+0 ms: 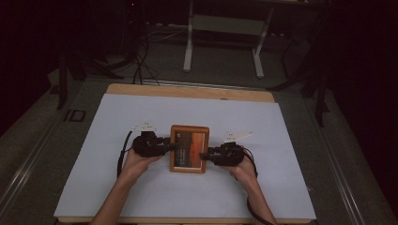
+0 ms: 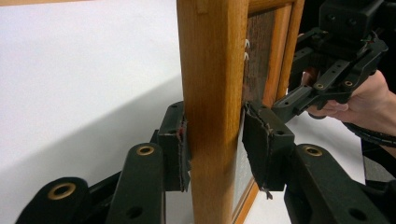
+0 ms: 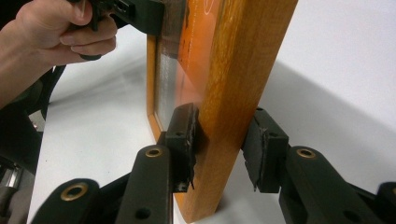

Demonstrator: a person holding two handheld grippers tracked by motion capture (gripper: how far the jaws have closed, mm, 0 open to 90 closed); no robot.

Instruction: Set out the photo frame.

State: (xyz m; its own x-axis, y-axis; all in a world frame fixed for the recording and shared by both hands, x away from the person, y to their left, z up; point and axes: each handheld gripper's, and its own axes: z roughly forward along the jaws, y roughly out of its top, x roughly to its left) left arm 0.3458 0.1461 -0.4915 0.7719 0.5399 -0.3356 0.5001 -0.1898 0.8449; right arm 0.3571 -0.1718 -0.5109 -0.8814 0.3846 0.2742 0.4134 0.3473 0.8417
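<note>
A wooden picture frame (image 1: 189, 149) with an orange-brown picture sits at the middle of the white sheet (image 1: 141, 192), held from both sides. My left gripper (image 1: 174, 146) clamps its left rail; in the left gripper view the pads (image 2: 175, 144) press both faces of the wood (image 2: 215, 70). My right gripper (image 1: 204, 155) clamps the right rail, its pads (image 3: 187, 140) against the wood (image 3: 243, 60). The frame stands on edge between the jaws and casts a shadow on the sheet. The right gripper (image 2: 336, 70) shows beyond the frame in the left gripper view.
The white sheet covers a wooden table whose far edge (image 1: 187, 91) shows. Beyond it on the floor stand a white desk frame (image 1: 223, 42) and dark cables (image 1: 141, 65). Bare sheet lies on all sides of the frame.
</note>
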